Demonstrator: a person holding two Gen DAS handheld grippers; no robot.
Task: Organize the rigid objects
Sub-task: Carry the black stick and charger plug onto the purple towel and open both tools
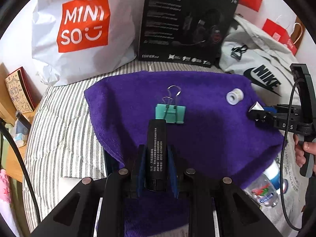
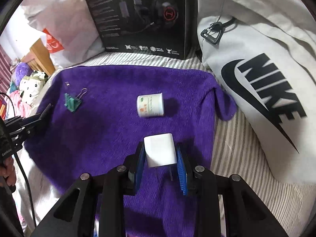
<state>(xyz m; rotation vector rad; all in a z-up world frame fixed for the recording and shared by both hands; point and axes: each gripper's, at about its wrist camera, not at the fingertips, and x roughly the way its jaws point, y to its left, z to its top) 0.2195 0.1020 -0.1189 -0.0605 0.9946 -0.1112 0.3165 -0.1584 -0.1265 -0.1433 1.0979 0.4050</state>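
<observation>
My left gripper (image 1: 156,154) is shut on a black cylinder (image 1: 156,148) with white print, held over the purple towel (image 1: 207,138). A teal binder clip (image 1: 171,113) lies on the towel just beyond the cylinder's tip; it also shows in the right wrist view (image 2: 71,101). A small white jar (image 1: 234,96) lies on its side on the towel, seen closer in the right wrist view (image 2: 150,105). My right gripper (image 2: 160,158) is shut on a white charger plug (image 2: 160,150), above the towel (image 2: 118,128), short of the jar. The right gripper also shows at the right of the left wrist view (image 1: 256,111).
A black headset box (image 1: 185,21) stands behind the towel, a white Miniso bag (image 1: 83,29) to its left, a grey Nike bag (image 2: 256,75) to its right. A water bottle (image 1: 264,189) lies at the towel's near right. The striped bed sheet (image 1: 59,128) surrounds the towel.
</observation>
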